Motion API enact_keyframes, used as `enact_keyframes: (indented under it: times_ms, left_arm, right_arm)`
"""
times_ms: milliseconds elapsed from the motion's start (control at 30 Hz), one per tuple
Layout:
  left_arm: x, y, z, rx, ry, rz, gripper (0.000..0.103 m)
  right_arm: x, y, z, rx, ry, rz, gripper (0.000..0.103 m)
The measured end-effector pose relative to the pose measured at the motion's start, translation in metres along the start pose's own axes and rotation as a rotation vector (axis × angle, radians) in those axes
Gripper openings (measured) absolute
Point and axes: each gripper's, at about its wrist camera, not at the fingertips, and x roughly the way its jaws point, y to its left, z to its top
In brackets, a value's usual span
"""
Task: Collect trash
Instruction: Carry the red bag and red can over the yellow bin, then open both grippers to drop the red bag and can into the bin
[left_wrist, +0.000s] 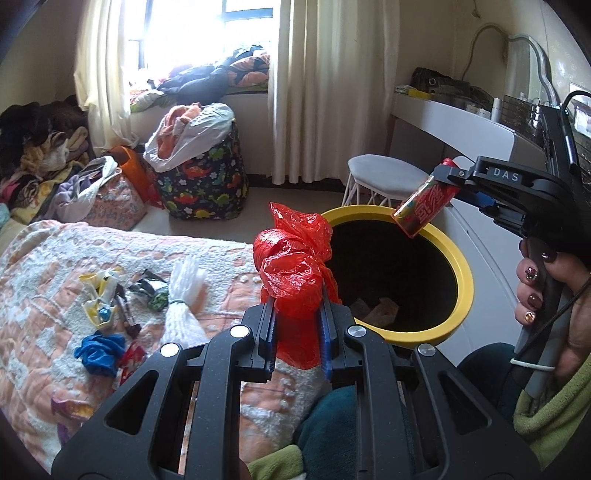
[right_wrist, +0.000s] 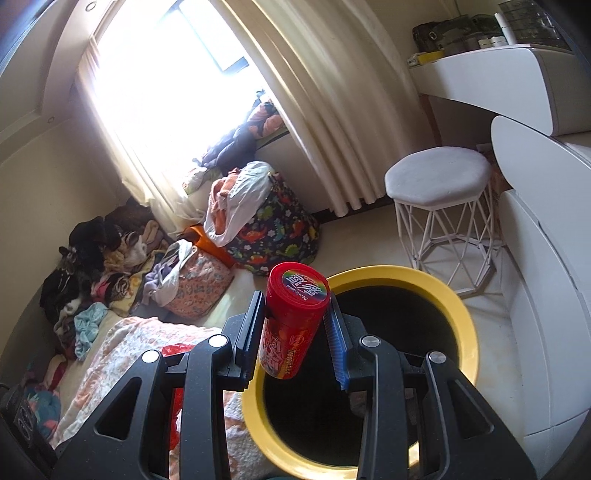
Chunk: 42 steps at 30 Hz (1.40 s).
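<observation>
A: What is nearest?

B: The left gripper (left_wrist: 298, 317) clamps a knotted red plastic bag (left_wrist: 293, 266) just beside the yellow-rimmed bin (left_wrist: 463, 273).

A: And the other?

B: The right gripper (right_wrist: 295, 325) grips a red tube (right_wrist: 291, 321) over the bin's mouth – scraps lie inside (too dim to identify). More wrappers (left_wrist: 107, 295) sit on the blanket (left_wrist: 44, 266); farther off – a white stool (right_wrist: 439, 177).
</observation>
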Motion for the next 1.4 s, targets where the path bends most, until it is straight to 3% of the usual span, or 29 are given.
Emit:
enact_keyframes:
  times_ms: [400,800,833,867,900,933,1067,1400]
  left_arm:
    - [0.034,-0.027,0.000,0.042,0.052,-0.081,0.013]
    - [0.076,-0.031,0.000,-0.013,0.118,-0.152,0.014]
    - [0.078,-0.029,0.000,-0.024,0.118,-0.148,0.016]
    - [0.080,-0.027,0.000,-0.036,0.120,-0.137,0.032]
    - [0.082,-0.023,0.001,-0.056,0.122,-0.118,0.059]
    - [0.081,-0.018,0.000,-0.078,0.117,-0.108,0.067]
    - [0.068,-0.003,-0.004,-0.132,0.079,-0.071,0.087]
    - [0.032,0.026,-0.002,-0.168,-0.018,0.025,0.091]
  right_arm:
    - [0.006,-0.037,0.002,0.043,-0.010,-0.084,0.031]
    - [0.022,-0.059,-0.003,0.070,0.042,-0.128,0.032]
    - [0.025,-0.061,-0.004,0.077,0.054,-0.116,0.033]
    - [0.027,-0.063,-0.005,0.089,0.068,-0.104,0.036]
    - [0.030,-0.066,-0.005,0.108,0.081,-0.091,0.050]
    - [0.031,-0.068,-0.006,0.122,0.085,-0.084,0.058]
    - [0.034,-0.063,-0.008,0.108,0.097,-0.093,0.061]
    - [0.031,-0.027,-0.013,0.016,0.089,-0.055,0.069]
